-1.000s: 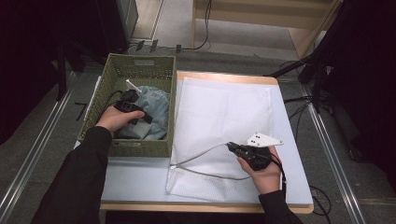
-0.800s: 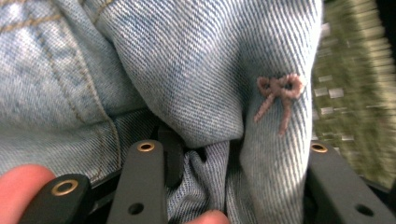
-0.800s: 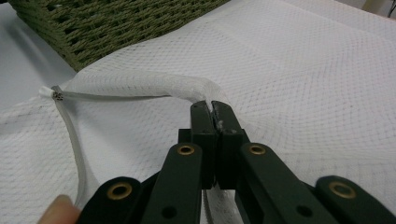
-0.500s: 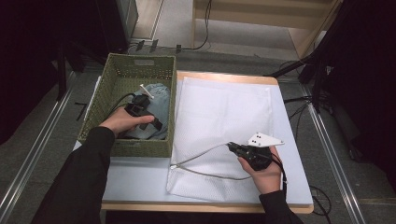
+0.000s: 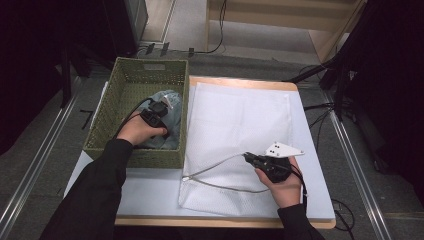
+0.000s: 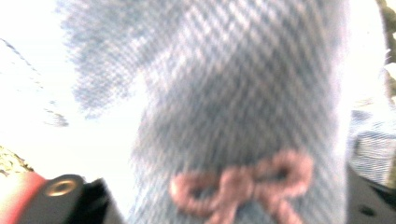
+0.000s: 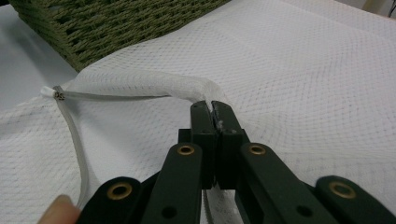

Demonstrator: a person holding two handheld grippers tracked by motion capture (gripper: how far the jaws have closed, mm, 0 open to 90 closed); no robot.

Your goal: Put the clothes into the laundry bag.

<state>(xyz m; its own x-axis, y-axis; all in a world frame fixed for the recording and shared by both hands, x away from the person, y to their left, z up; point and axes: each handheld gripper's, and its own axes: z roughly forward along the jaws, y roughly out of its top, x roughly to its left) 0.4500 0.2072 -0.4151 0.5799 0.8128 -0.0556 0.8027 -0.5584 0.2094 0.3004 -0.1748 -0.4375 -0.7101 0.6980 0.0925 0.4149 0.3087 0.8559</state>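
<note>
Since the earlier frame, the left gripper [image 5: 161, 108] has slid rightward in the basket [image 5: 116, 112], its closing jaws grasping the blue-grey garment [image 6: 243, 116]; the right gripper [image 7: 212, 109] stays clenched on the mesh bag's rim [image 7: 154, 86], ready for loading.

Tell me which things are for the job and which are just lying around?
For the job:
- blue cloth
- basket
- mesh bag
- left tongs, on the cloth
- right tongs, pinching the bag's edge

Lying around:
- floor cables
- wooden shelf

Grey floor [image 5: 50, 145], wooden-edged table [image 5: 150, 192], dark surroundings
</note>
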